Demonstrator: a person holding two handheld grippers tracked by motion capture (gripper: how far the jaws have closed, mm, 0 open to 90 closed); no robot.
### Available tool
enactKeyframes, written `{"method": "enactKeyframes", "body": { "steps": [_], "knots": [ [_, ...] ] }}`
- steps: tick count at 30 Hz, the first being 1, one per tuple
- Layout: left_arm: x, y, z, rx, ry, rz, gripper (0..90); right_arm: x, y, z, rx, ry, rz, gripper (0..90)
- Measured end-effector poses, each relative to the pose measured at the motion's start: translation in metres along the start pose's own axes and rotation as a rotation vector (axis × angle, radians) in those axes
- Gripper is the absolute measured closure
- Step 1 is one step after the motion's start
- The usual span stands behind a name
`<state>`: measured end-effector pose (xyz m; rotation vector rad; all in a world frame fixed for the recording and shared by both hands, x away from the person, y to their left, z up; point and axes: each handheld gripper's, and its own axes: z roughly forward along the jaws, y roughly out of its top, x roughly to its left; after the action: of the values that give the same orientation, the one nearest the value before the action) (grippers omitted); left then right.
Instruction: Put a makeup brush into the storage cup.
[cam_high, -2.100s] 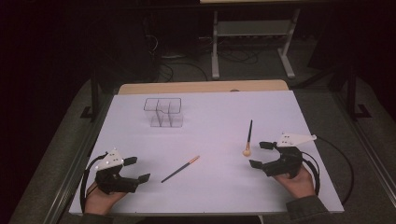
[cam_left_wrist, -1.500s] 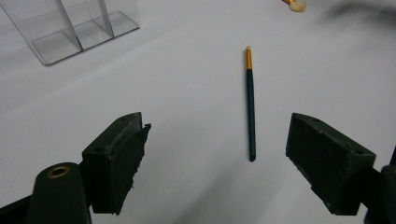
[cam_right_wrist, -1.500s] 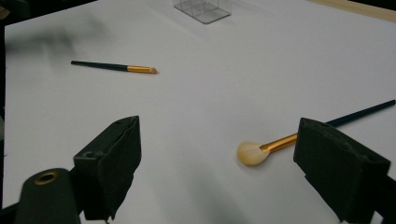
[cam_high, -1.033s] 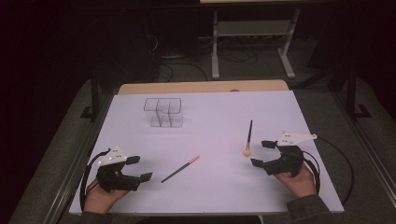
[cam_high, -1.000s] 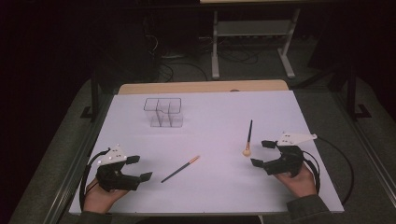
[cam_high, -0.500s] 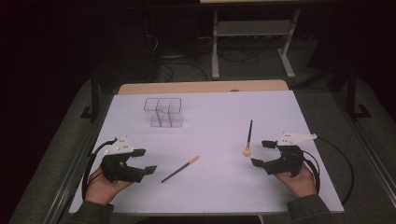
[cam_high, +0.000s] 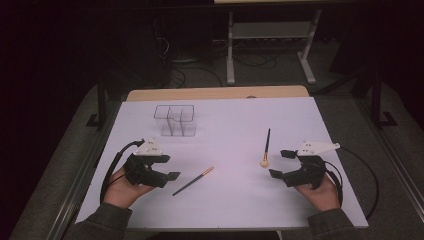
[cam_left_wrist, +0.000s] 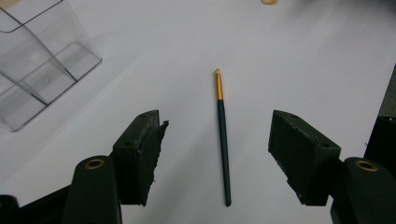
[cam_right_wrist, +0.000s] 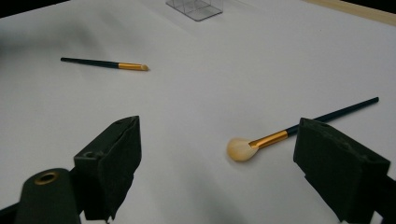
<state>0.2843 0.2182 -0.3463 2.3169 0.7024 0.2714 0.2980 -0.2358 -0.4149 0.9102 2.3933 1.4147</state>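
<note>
Gold-ferruled brush, between open left tongs

Clear organizer: cut off by top and left edges, left gripper view.
Round brush: handle passes behind the right gripper's jaw.
Left forearm sleeve: cut by bottom edge.

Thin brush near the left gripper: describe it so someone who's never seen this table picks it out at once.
On the white table sheet, look in front of the clear plastic divided organizer, toward the person's left. There, just beside the left gripper, lies the thin dark-handled brush with a gold ferrule. Unlike the other dark-handled brush with the round fluffy cream head near the right gripper, its tip is small and narrow.
</note>
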Motion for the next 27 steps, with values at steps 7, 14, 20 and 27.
{"method": "enactKeyframes", "body": {
  "steps": [7,14,20,27],
  "knots": [
    [-0.002,0.007,0.017,0.04,-0.022,-0.004,35.1,0.0,0.0,0.0,0.006,0.0,0.006,14.2],
    [-0.003,0.013,0.032,0.086,-0.039,-0.007,38.1,-0.001,0.0,0.0,0.007,0.001,0.007,14.1],
    [-0.002,0.019,0.043,0.129,-0.048,0.009,42.1,-0.001,0.0,0.0,0.004,-0.004,0.001,14.1],
    [-0.001,0.024,0.055,0.162,-0.066,0.001,46.4,-0.002,0.0,-0.001,0.007,-0.004,0.008,14.2]
  ]
}}
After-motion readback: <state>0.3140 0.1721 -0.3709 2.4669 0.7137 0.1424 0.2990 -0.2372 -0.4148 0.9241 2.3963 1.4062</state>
